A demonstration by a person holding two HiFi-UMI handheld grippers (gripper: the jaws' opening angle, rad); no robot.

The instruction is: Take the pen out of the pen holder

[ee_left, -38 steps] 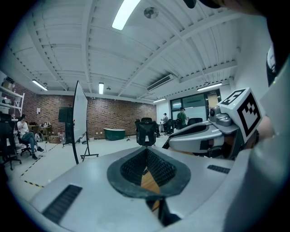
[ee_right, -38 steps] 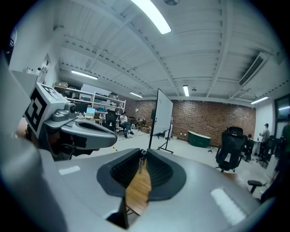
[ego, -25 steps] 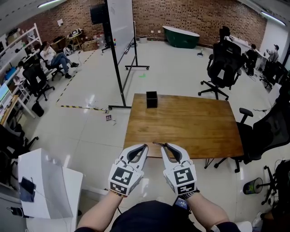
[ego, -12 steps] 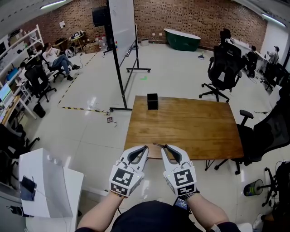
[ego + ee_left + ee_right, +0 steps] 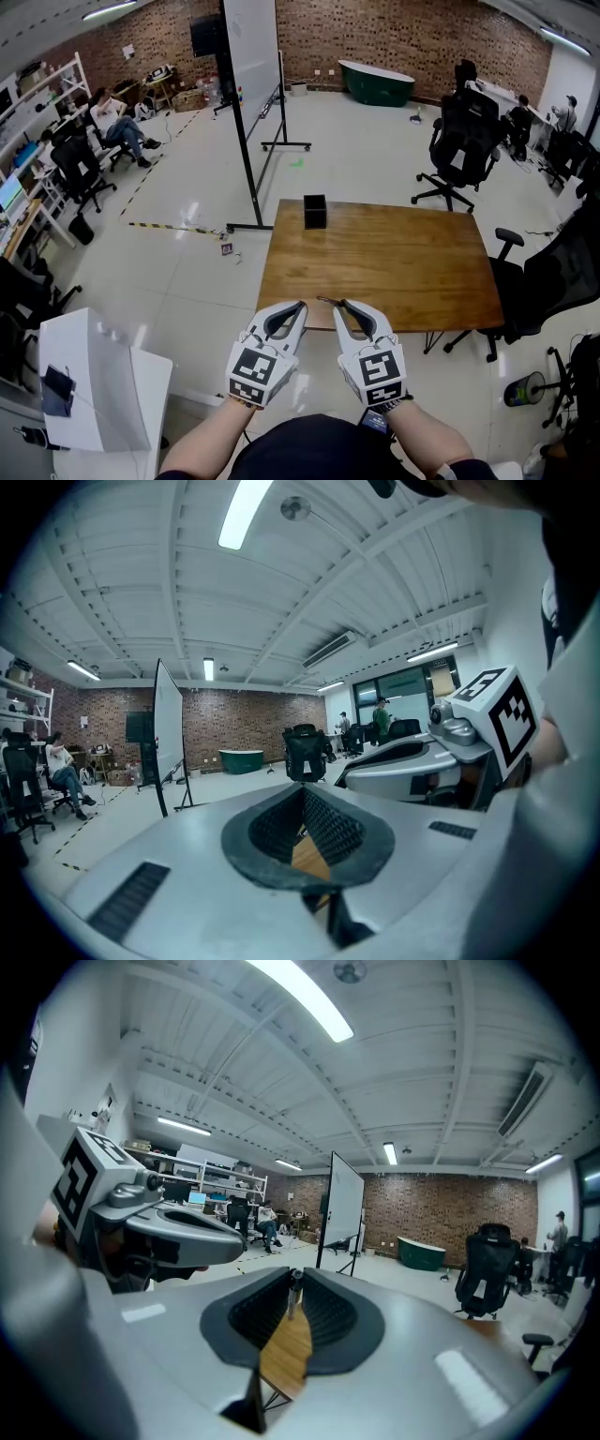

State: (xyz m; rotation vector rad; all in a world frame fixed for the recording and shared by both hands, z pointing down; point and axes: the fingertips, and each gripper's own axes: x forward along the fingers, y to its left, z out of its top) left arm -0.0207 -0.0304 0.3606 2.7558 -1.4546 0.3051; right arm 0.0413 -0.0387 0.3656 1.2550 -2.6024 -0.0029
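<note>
A black square pen holder [image 5: 314, 208] stands at the far left corner of the wooden table [image 5: 394, 262]; I cannot see inside it. Both grippers hover side by side at the table's near edge. My right gripper [image 5: 339, 303] is shut on a thin dark pen [image 5: 326, 300], which pokes out leftward from its tips. In the right gripper view the pen [image 5: 294, 1290] shows as a short stub pinched between the jaws of that gripper [image 5: 294, 1275]. My left gripper [image 5: 301, 304] is shut with nothing in it, its jaws meeting at the tips [image 5: 303, 789].
A whiteboard on a wheeled stand [image 5: 251, 66] is beyond the table's left corner. Black office chairs [image 5: 461, 141] stand behind and to the right of the table. A white cabinet [image 5: 103, 394] is at my lower left. People sit far off at the left.
None apart from a slight shift of the head view; both grippers and the pen stay where they were.
</note>
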